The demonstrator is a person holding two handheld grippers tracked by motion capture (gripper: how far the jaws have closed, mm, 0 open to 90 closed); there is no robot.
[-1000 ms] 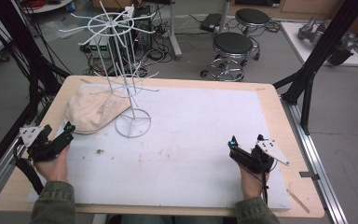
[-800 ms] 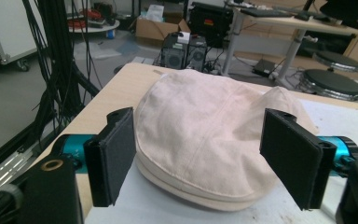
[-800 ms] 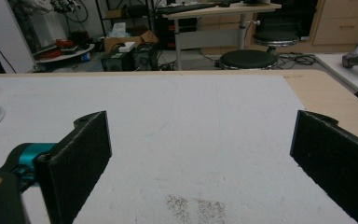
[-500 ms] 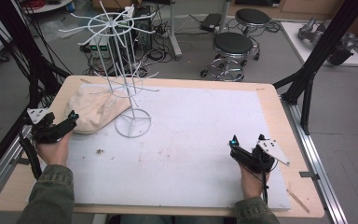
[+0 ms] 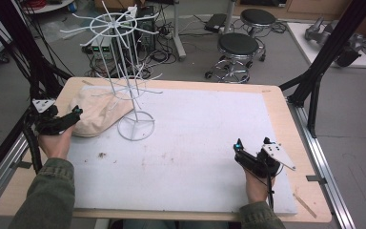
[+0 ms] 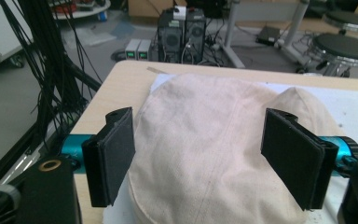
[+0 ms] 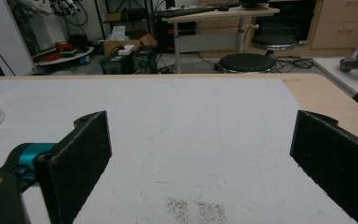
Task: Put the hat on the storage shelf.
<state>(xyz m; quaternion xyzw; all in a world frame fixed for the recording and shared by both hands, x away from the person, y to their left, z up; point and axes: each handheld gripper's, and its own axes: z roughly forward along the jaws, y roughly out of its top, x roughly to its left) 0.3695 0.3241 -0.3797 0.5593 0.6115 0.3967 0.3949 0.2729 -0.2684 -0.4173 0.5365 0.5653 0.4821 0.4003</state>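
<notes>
A beige cloth cap [image 5: 96,110] lies flat at the table's left, beside the ring base of a white wire display rack [image 5: 134,125]. My left gripper [image 5: 74,117] is open at the cap's left edge. In the left gripper view the cap [image 6: 200,116] spreads between and beyond the two black jaws, which stand wide on either side of it without squeezing it. My right gripper [image 5: 252,142] is open over the front right of the white mat [image 5: 200,124]. Nothing lies between its jaws, with bare mat [image 7: 191,121] ahead of them.
The rack's wire arms [image 5: 119,21] fan out above the table's back left, over the cap. Two round stools [image 5: 238,45] stand on the floor behind the table. Black frame posts [image 5: 324,62] rise at the right edge. A small dirt smudge [image 5: 101,154] marks the mat.
My left gripper has moved away from the front-left edge, forward and right, up to the cap, so its jaws now flank it. The right gripper has barely shifted.
</notes>
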